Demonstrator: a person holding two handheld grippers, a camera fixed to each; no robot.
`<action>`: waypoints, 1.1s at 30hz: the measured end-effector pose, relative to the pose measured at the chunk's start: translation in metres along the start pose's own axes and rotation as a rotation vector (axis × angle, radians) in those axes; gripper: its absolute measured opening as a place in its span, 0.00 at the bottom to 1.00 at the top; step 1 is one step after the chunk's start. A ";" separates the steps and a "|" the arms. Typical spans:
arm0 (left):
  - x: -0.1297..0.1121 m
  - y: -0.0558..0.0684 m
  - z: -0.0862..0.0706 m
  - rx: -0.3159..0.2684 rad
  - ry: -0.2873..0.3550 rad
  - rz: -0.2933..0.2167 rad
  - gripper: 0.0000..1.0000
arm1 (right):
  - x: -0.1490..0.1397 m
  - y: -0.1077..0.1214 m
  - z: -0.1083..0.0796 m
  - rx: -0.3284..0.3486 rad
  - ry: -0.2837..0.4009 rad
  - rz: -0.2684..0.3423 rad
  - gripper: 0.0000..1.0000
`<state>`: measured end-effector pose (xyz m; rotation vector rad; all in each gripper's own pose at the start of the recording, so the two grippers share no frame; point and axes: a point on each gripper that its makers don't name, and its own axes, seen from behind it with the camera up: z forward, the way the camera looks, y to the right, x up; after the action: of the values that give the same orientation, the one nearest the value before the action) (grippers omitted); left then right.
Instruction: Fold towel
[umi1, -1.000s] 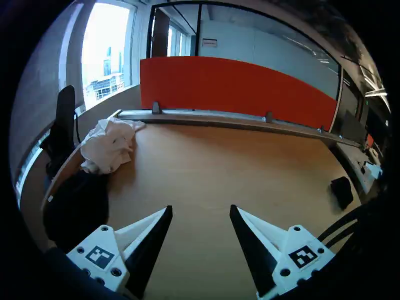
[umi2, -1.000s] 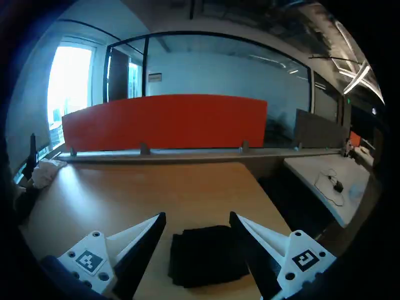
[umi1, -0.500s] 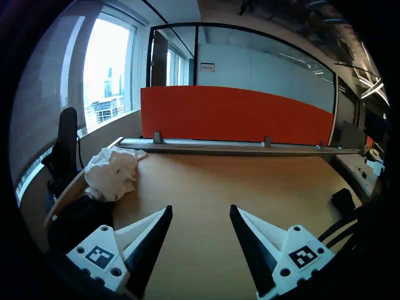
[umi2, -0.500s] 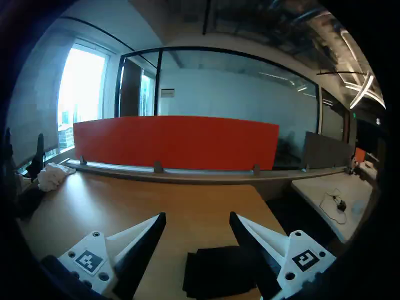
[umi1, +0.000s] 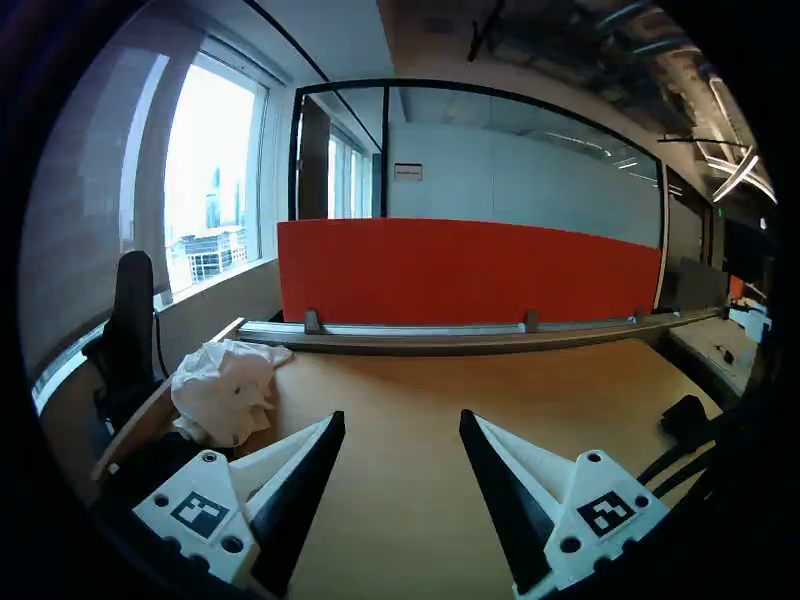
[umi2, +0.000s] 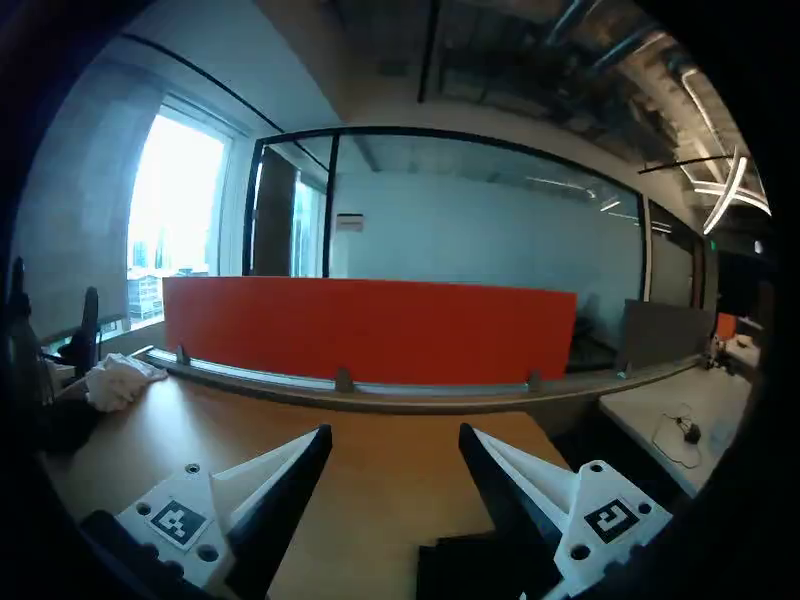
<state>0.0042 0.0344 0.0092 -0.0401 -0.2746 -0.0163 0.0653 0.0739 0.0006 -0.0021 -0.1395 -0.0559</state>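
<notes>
In the left gripper view, the towel (umi1: 225, 390) was laid on the desk (umi1: 430, 400) near its far left corner, with a chair (umi1: 130, 320) placed to its left, before the window (umi1: 210, 210). A partition (umi1: 460, 270) was set along the desk's rear edge. In the right gripper view, a folded cloth (umi2: 470, 565) was laid at the desk's near right, and a second desk (umi2: 670, 410) was set further right.

A white towel (umi1: 225, 390) is seen crumpled in a loose, unfolded heap, its creases bunched, at the far left edge of the desk (umi1: 420, 420). In the right gripper view the white towel (umi2: 118, 380) is caught small and far off to the left. A black towel (umi2: 470, 565) is found folded flat, layers stacked, on the near right part of the desk. In the left gripper view it is glimpsed as a dark block at the right edge.
</notes>
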 end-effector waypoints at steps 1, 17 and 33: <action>0.003 0.000 0.000 0.000 0.007 0.002 0.84 | 0.002 -0.005 0.000 0.003 0.003 0.003 0.98; 0.026 -0.022 -0.006 0.024 0.094 0.016 0.84 | 0.025 -0.074 0.008 0.040 0.026 0.035 0.98; 0.035 -0.019 -0.013 0.026 0.190 0.080 0.84 | 0.043 -0.102 0.004 0.056 0.037 -0.001 0.99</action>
<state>0.0413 0.0149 0.0071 -0.0238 -0.0828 0.0625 0.1014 -0.0302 0.0107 0.0547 -0.1038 -0.0531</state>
